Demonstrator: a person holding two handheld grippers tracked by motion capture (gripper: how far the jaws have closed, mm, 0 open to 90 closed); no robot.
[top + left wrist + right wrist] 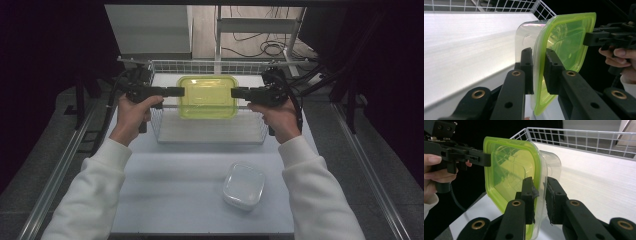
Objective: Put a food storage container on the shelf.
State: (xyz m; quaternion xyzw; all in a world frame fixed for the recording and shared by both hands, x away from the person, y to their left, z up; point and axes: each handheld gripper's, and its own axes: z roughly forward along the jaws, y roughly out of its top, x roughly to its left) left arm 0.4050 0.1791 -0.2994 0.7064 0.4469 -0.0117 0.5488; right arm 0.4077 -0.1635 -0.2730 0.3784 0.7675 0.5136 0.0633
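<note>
currently: green-lidded box (207, 96) lifted over wire basket (210, 131), left gripper (181, 91) at nine o'clock, right gripper (234, 92) at three, both clenched on its rim. next, probably: a level, matched carry.

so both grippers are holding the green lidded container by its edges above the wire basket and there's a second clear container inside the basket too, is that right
Not quite. The second clear container sits on the white table, outside the wire basket, as the high view shows. The left gripper and right gripper do grip the green lidded container by its edges.
</note>
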